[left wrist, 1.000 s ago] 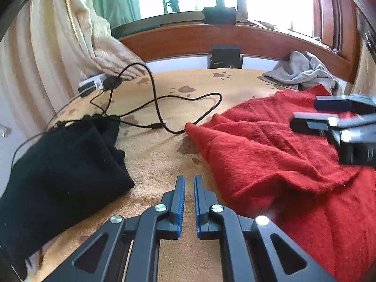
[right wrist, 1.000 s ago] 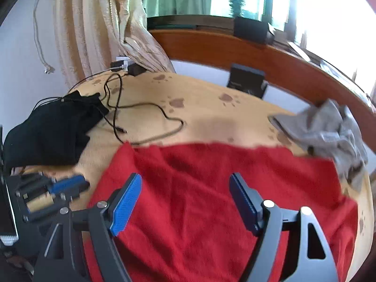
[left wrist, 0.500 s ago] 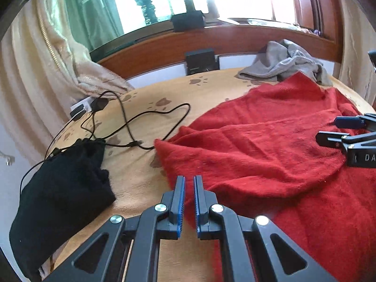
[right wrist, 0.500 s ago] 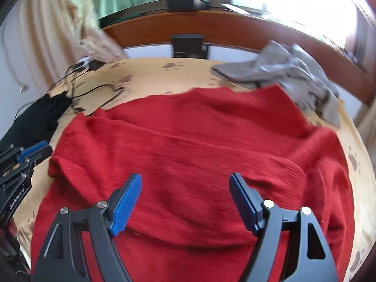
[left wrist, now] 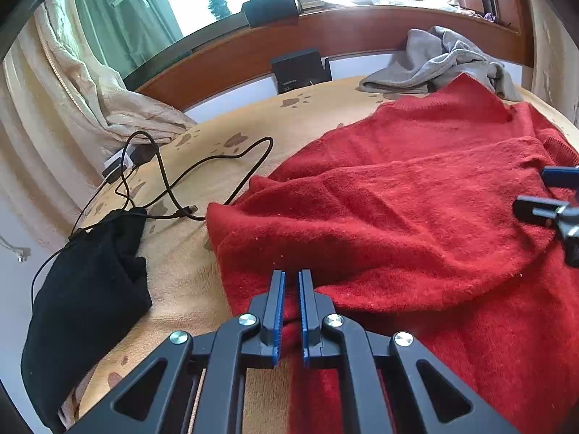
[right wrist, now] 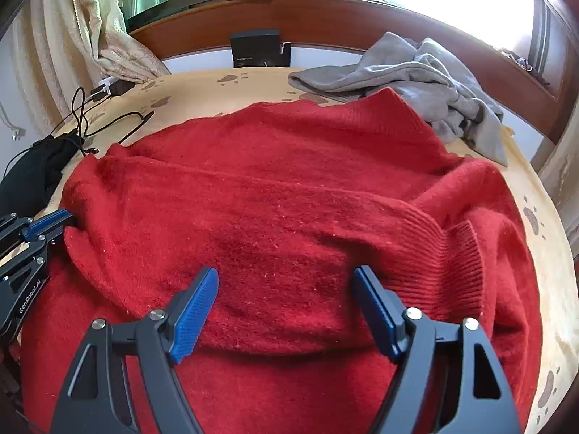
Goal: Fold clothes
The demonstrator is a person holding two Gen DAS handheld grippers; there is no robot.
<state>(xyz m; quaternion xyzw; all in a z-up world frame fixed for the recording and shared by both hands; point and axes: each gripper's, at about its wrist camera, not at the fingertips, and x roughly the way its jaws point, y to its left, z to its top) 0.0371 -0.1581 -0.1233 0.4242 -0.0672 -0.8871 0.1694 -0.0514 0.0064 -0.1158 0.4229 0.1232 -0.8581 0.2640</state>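
left gripper (left wrist: 290, 303) clenched on the fuzzy red knit sweater (right wrist: 289, 195) sprawled across the bed, right gripper (right wrist: 286, 307) spread wide above it; black cable (left wrist: 202, 177) at ten o'clock could snag the fold.

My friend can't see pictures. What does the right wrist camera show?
A red sweater lies spread on a tan paw-print bedspread, with the open right gripper above it. The left gripper is at the sweater's left edge, and a crumpled grey garment lies behind.
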